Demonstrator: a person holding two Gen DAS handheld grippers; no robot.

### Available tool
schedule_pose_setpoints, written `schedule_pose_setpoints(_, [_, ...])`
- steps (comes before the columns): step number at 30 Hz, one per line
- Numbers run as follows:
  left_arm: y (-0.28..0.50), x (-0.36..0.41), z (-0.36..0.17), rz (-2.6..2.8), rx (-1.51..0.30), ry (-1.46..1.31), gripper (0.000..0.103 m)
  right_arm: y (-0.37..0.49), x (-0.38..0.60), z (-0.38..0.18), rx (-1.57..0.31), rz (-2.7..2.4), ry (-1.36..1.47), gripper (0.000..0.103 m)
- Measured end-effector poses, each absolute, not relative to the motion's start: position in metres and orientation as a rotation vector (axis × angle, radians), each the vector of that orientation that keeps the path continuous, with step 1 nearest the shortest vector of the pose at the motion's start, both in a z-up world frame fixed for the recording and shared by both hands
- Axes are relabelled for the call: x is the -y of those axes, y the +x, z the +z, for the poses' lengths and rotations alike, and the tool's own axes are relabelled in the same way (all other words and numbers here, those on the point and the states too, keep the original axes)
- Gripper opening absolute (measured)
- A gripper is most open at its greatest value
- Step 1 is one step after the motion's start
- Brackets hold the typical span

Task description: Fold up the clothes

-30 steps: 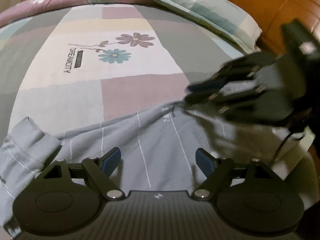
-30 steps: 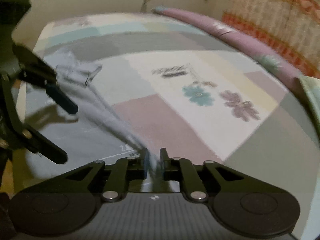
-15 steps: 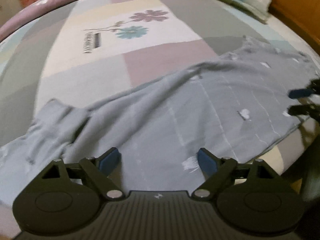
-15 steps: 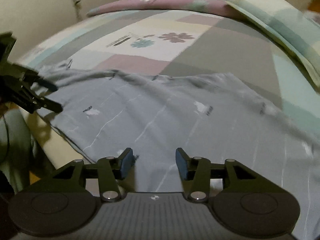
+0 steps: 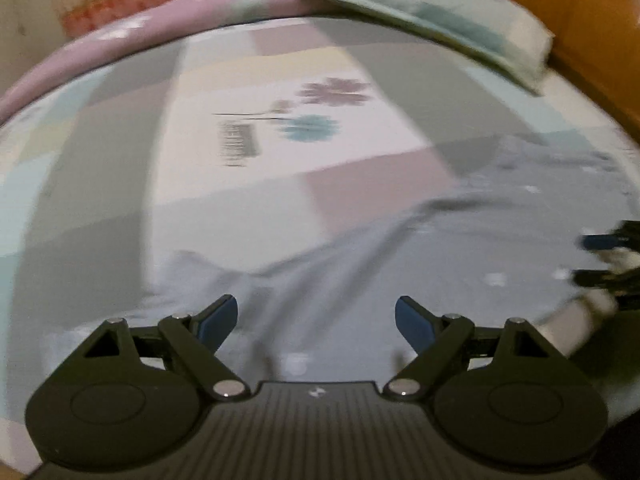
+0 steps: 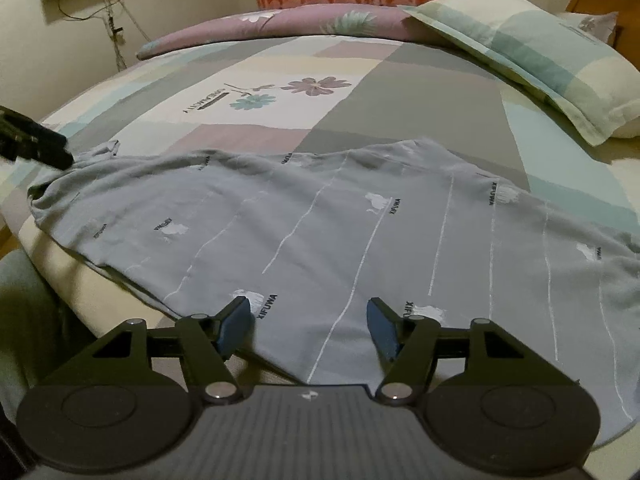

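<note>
Shirt [image 6: 360, 216] flat; right gripper [image 6: 308, 320] tilted down (opening).

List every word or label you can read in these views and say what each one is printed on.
"XIFUWA": repeated beside small white motifs on the grey garment.
"DREAMCITY", or close to it: by the flowers on the patchwork bedsheet; its letters are too small to be sure of.
Left wrist view: too blurred to read.

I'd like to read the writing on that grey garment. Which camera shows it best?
The right wrist view: the grey garment lies spread and sharp, its lettering legible. The left wrist view shows it smeared by motion blur, with no writing readable.
</note>
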State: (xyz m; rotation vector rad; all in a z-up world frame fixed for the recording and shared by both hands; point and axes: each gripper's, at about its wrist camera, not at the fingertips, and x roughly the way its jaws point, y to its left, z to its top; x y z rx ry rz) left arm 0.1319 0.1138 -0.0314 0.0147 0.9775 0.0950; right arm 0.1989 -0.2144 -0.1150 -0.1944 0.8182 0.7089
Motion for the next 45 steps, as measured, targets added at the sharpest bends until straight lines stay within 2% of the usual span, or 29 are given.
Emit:
schedule_pose_setpoints(2, [0.131,-0.135,-0.034,0.132,-1.003,0.022,0.075,0.199,0.212,-0.115,-0.822,0.697,-0.196,0.071])
schedule_pose_setpoints(3, [0.131,-0.138,-0.037,0.131,-1.012,0.034,0.064,0.199,0.21,-0.115,-0.823,0.692,-0.202,0.072])
schedule_pose_setpoints(4, [0.132,-0.139,-0.04,0.129,-1.021,0.047,0.06,0.199,0.208,-0.115,-0.823,0.688,-0.208,0.072])
schedule_pose_setpoints(15, [0.16,-0.135,-0.075,0.184,-1.036,0.151,0.059,0.201,0.198,-0.112,-0.837,0.666,-0.228,0.073])
schedule_pose_setpoints(19, [0.163,-0.14,-0.073,0.192,-1.013,0.146,0.063,0.201,0.198,-0.11,-0.838,0.656,-0.225,0.073])
schedule_pose_setpoints(24, [0.153,-0.149,-0.06,0.218,-0.986,0.163,0.063,0.202,0.198,-0.111,-0.844,0.651,-0.223,0.073])
schedule_pose_setpoints(31, [0.153,-0.136,-0.084,0.167,-1.068,0.236,0.065,0.202,0.188,-0.112,-0.845,0.664,-0.232,0.074])
schedule_pose_setpoints(36, [0.158,-0.121,-0.089,0.191,-1.038,0.384,0.067,0.198,0.182,-0.114,-0.839,0.667,-0.272,0.074])
schedule_pose_setpoints(45, [0.155,-0.107,-0.104,0.335,-1.004,0.62,0.066,0.196,0.184,-0.116,-0.839,0.662,-0.262,0.078])
